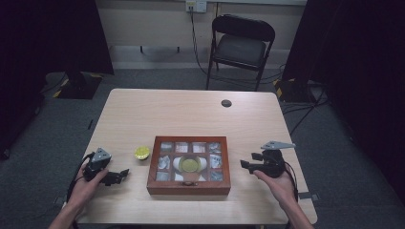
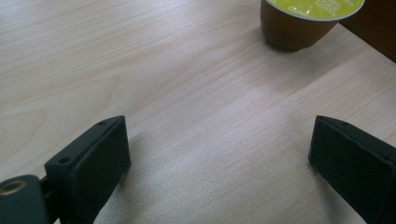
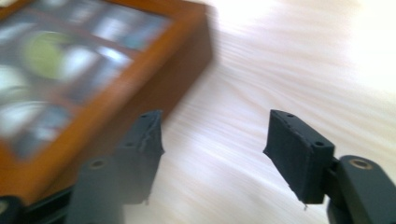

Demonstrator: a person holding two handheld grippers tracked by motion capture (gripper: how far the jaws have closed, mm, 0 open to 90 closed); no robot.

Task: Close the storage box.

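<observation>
Plainly, the work in hand concerns the coffee capsule standing alone on the table, ahead of the left gripper and slightly toward its right-hand finger. In the left gripper view both fingers lie wide apart with bare wood between them, and the capsule sits well beyond their tips, not yet between them. The right gripper also has its fingers spread with nothing between them; in its own view (blurred) the wooden box lies just beyond its left-hand finger.

I judge the capsule to be very light, with a thin brown cup wall that could dent under a hard squeeze and a yellow-green foil lid that would tear if poked. Its tapered side may slip upward out of flat pads, so the sensible hold is across the cup body just below the rim, one finger on each side, closed gently.

Counting: one loose capsule on the table, and one more like it in the middle compartment of the box. One box, lid shut, with a glass top divided into panes; what the outer compartments hold is too small to tell. Two grippers, one table, one chair beyond it.
</observation>
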